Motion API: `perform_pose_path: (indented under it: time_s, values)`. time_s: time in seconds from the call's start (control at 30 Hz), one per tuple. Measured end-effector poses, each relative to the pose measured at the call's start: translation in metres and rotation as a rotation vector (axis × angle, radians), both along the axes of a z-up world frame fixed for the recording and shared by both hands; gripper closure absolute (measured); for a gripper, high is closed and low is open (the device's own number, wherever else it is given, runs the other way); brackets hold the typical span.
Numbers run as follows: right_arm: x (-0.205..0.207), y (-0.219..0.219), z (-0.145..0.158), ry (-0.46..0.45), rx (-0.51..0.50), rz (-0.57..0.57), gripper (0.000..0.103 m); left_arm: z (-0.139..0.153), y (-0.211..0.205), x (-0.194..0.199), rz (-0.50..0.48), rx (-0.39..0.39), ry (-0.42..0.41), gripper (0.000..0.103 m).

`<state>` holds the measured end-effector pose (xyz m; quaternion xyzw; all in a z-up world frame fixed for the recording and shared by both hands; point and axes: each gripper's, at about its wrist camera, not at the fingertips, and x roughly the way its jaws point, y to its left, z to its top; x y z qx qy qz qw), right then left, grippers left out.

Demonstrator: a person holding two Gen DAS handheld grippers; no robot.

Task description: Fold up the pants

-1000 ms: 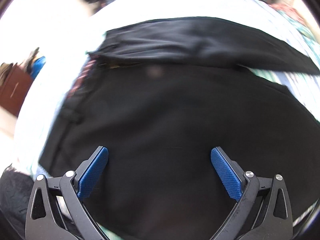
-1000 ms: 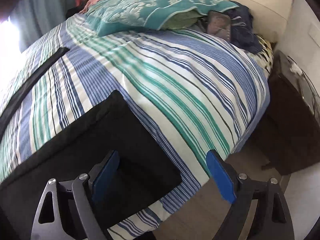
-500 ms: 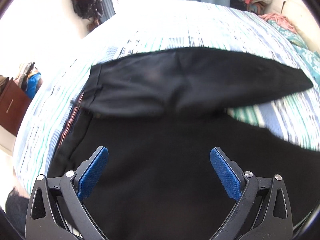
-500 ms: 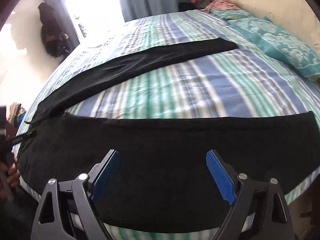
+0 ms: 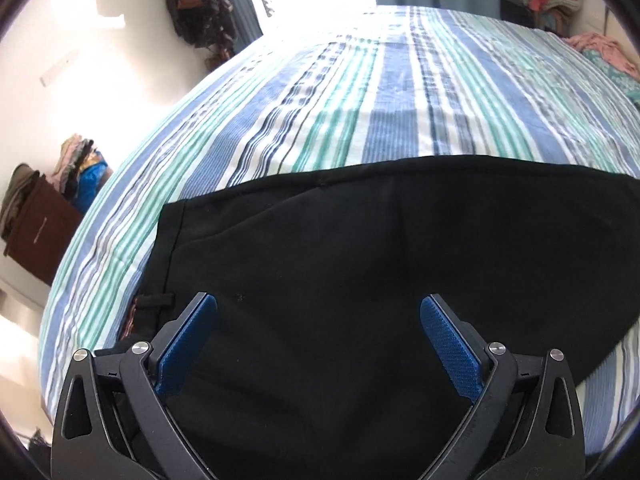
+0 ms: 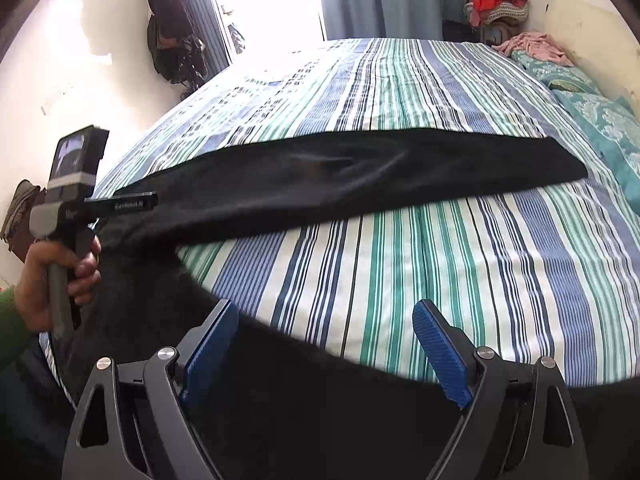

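Black pants (image 5: 360,248) lie spread on a striped bed. In the left wrist view the waist end fills the near field, with a belt loop (image 5: 154,300) at the left edge. My left gripper (image 5: 318,332) is open just above the fabric, holding nothing. In the right wrist view one leg (image 6: 360,176) stretches across the bed toward the pillows and the other leg (image 6: 360,412) lies along the near edge under my right gripper (image 6: 324,340), which is open and empty. The left gripper's handle and the hand holding it (image 6: 64,240) show at the left.
The blue, green and white striped bedsheet (image 6: 440,264) covers the bed. Teal pillows (image 6: 600,120) and pink cloth (image 6: 532,46) lie at the far right. A brown cabinet (image 5: 36,232) with piled clothes stands left of the bed. Dark clothes hang on the wall (image 6: 168,40).
Both grippers have swung round to face across the bed. The right view turned from the pillow end to the full pants. The left view pulled back, showing more sheet beyond the waist.
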<state>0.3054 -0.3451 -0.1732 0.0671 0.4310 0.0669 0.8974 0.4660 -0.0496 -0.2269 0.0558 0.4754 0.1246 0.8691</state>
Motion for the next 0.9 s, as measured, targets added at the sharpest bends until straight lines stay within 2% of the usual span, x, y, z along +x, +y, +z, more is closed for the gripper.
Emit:
perform_pose_path:
  time_s: [0.07, 0.13, 0.23, 0.3, 0.4, 0.5, 0.6, 0.63, 0.67, 0.77, 0.83, 0.9]
  values:
    - [0.035, 0.004, 0.006, -0.024, -0.013, 0.012, 0.014, -0.025, 0.014, 0.004, 0.036, -0.018, 0.035, 0.000]
    - [0.070, 0.013, 0.006, -0.023, -0.022, 0.050, 0.014, -0.031, 0.026, -0.011, 0.042, -0.112, -0.054, 0.000]
    - [0.123, 0.028, -0.009, 0.021, -0.042, 0.139, 0.014, -0.031, 0.022, -0.014, 0.036, -0.082, -0.072, 0.000]
    - [0.157, 0.029, -0.027, 0.061, -0.052, 0.196, 0.014, -0.032, 0.023, -0.014, 0.034, -0.090, -0.080, 0.000]
    - [0.206, -0.002, -0.062, 0.151, -0.055, 0.221, 0.015, -0.033, 0.025, -0.014, 0.033, -0.112, -0.096, 0.000]
    - [0.240, -0.066, -0.079, 0.153, -0.118, 0.177, 0.017, -0.034, 0.025, -0.017, 0.030, -0.111, -0.115, 0.000]
    - [0.269, -0.161, -0.088, 0.183, -0.168, 0.026, 0.017, -0.034, 0.025, -0.019, 0.029, -0.109, -0.129, 0.000]
    - [0.277, -0.198, -0.093, 0.207, -0.203, -0.053, 0.013, -0.035, 0.025, -0.019, 0.028, -0.111, -0.133, 0.000]
    - [0.282, -0.237, -0.094, 0.221, -0.194, -0.125, 0.010, -0.035, 0.025, -0.019, 0.027, -0.113, -0.137, 0.000]
    - [0.279, -0.342, -0.088, 0.247, -0.255, -0.450, 0.013, -0.036, 0.025, -0.020, 0.026, -0.110, -0.146, 0.000]
    - [0.266, -0.395, -0.078, 0.200, -0.183, -0.614, 0.013, -0.037, 0.026, -0.019, 0.026, -0.113, -0.151, 0.000]
    - [0.255, -0.429, -0.078, 0.156, -0.037, -0.676, 0.012, -0.037, 0.026, -0.020, 0.025, -0.118, -0.154, 0.000]
